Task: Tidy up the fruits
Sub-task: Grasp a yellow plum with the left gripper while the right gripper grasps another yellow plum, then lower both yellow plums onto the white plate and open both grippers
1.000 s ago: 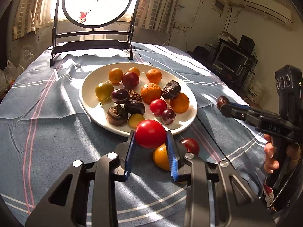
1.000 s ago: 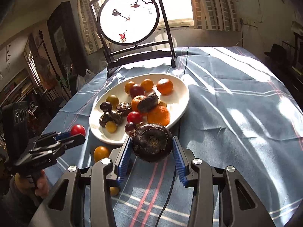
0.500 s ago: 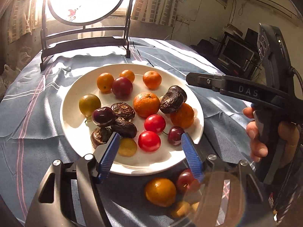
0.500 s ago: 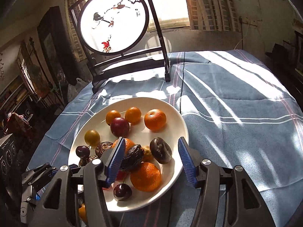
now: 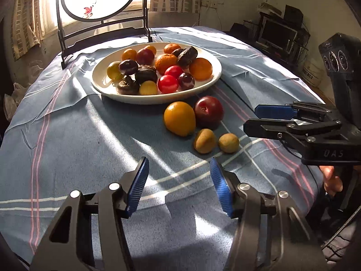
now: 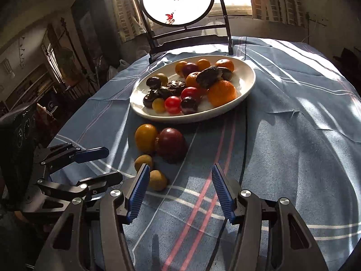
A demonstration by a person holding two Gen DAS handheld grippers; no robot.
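Both claws gaping, empty, jaws just narrowed slightly: left claw (image 5: 179, 186), right claw (image 6: 180, 188). Two small tan fruits (image 5: 204, 140) at one o'clock of left claw, nearer right. Beyond, at twelve, plate (image 5: 209, 83).

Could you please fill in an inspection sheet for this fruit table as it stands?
Surface: blue striped tablecloth, wrinkled, sunlit.
Job's things: white plate piled with fruit; orange fruit, dark red fruit and two small tan fruits loose on the cloth.
Clutter: nothing seen.
Grippers: left gripper and right gripper open, empty.
Cables: dark cable beside the plate.
Surroundings: round screen on stand, window, monitor.
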